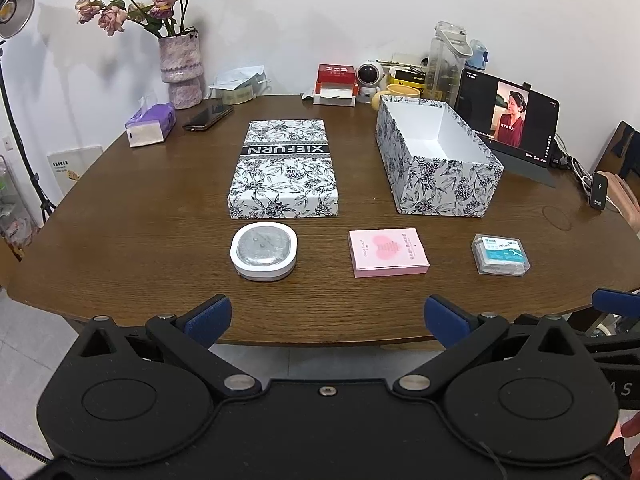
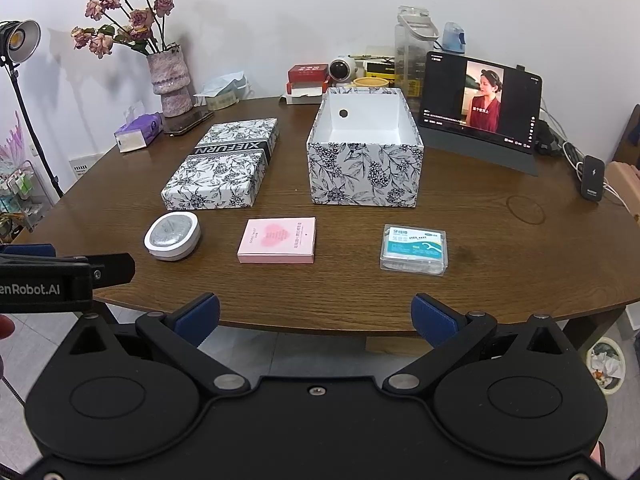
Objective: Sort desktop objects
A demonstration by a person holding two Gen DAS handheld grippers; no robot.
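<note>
Three items lie in a row near the table's front: a white rounded case (image 1: 264, 251) (image 2: 173, 236), a pink card box (image 1: 387, 252) (image 2: 277, 240) and a clear floss-pick box (image 1: 500, 255) (image 2: 413, 249). Behind them stand a floral open box (image 1: 436, 184) (image 2: 365, 172), empty inside, and its floral lid (image 1: 284, 168) (image 2: 224, 164) lying flat to the left. My left gripper (image 1: 328, 320) hovers open at the table's front edge, empty. My right gripper (image 2: 316, 318) is open and empty too, to the right of the left one (image 2: 68, 276).
Along the back of the brown table (image 1: 160, 208) stand a vase of roses (image 1: 180, 68), a purple tissue pack (image 1: 150, 124), a phone (image 1: 208, 117), a red box (image 1: 336, 74), bottles and a lit tablet (image 1: 508, 120). A black charger (image 2: 592, 178) lies far right.
</note>
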